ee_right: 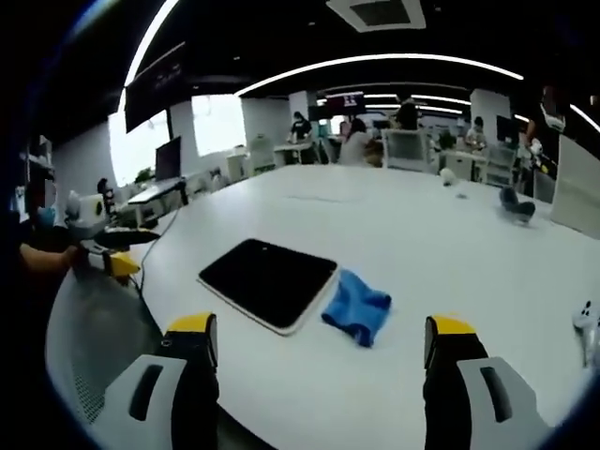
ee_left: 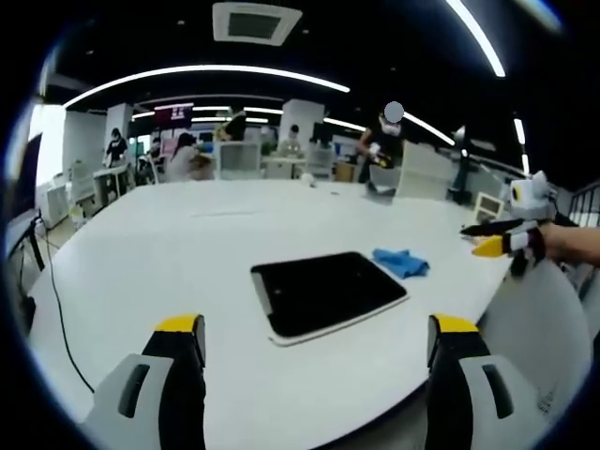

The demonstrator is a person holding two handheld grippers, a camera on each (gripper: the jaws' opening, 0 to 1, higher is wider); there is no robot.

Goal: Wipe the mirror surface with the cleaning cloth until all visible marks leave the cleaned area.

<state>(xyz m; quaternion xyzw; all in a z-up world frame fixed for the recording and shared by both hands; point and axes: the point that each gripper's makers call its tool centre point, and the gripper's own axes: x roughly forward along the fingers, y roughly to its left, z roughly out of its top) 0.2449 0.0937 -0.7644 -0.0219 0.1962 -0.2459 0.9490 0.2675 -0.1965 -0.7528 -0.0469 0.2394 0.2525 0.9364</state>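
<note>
A dark rectangular mirror (ee_left: 323, 292) with a white frame lies flat on the white table (ee_left: 187, 244); it shows again as the mirror (ee_right: 269, 281) in the right gripper view. A crumpled blue cleaning cloth (ee_left: 401, 262) lies just beyond the mirror's far right corner, and the cloth (ee_right: 357, 315) touches the mirror's right edge in the right gripper view. My left gripper (ee_left: 319, 361) hovers open, short of the mirror, holding nothing. My right gripper (ee_right: 314, 361) is open too, short of the mirror and cloth. The right gripper (ee_left: 502, 239) appears at the right, the left gripper (ee_right: 108, 248) at the left.
A black cable (ee_left: 56, 309) trails over the table's left side. A few small objects (ee_right: 516, 203) sit far across the table. White chairs (ee_right: 405, 148), desks and several people (ee_left: 183, 155) stand beyond the far edge. The table's rounded near edge (ee_right: 112, 328) is close.
</note>
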